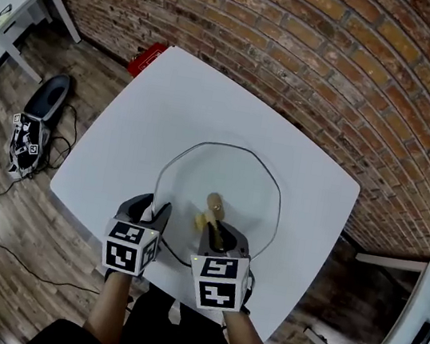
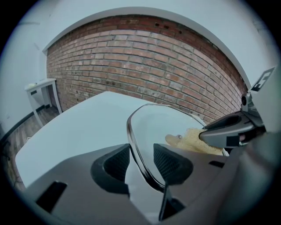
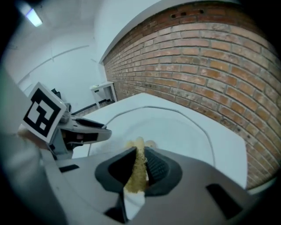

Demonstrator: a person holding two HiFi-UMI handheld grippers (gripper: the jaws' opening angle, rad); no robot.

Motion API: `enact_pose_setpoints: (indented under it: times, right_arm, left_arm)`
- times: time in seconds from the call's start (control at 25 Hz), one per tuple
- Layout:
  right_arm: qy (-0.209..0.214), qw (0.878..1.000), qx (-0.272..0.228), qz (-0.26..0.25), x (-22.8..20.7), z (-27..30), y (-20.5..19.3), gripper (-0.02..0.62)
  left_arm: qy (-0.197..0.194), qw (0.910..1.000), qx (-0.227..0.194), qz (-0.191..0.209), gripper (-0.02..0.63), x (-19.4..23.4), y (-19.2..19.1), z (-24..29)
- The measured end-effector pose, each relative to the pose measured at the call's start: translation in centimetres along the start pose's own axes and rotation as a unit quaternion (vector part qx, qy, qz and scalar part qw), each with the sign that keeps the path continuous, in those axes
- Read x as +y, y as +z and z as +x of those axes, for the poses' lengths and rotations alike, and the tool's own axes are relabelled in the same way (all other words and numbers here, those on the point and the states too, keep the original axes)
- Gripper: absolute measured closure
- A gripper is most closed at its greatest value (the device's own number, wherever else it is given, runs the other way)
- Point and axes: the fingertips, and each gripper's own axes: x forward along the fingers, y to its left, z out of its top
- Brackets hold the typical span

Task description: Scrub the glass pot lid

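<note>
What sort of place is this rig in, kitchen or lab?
Probably a lab or office workspace, not a kitchen: a bare brick wall, a wood plank floor with loose cables, and another white desk beyond the white table holding the glass pot lid.

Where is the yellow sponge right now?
The sponge is pinched in the right gripper, on the person's right. In the head view it sits low on the glass lid, just below its wooden knob.
</note>
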Motion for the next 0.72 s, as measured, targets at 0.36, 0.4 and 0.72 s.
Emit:
enact_pose_setpoints:
  times: [0.36, 0.4, 0.72]
  right_arm:
    - [-0.113, 0.993, 0.025, 0.031, -9.5, -2.0, -1.7, 0.537]
    - [-0.115, 0.993, 0.025, 0.031, -9.7, -2.0, -1.7, 0.537]
    - [-0.100, 0.993, -0.035, 0.042, -8.9, -2.5, -0.3, 0.537]
  left_arm:
    - [-0.003, 1.0000, -0.001, 0.004, 0.437, -0.1, 0.2, 0.0]
    - [-0.002, 1.0000, -0.001, 0.005, 0.437, -0.1, 0.2, 0.0]
    - [-0.001, 0.9999, -0.010, 0.004, 0.437, 0.0, 0.4, -0.2]
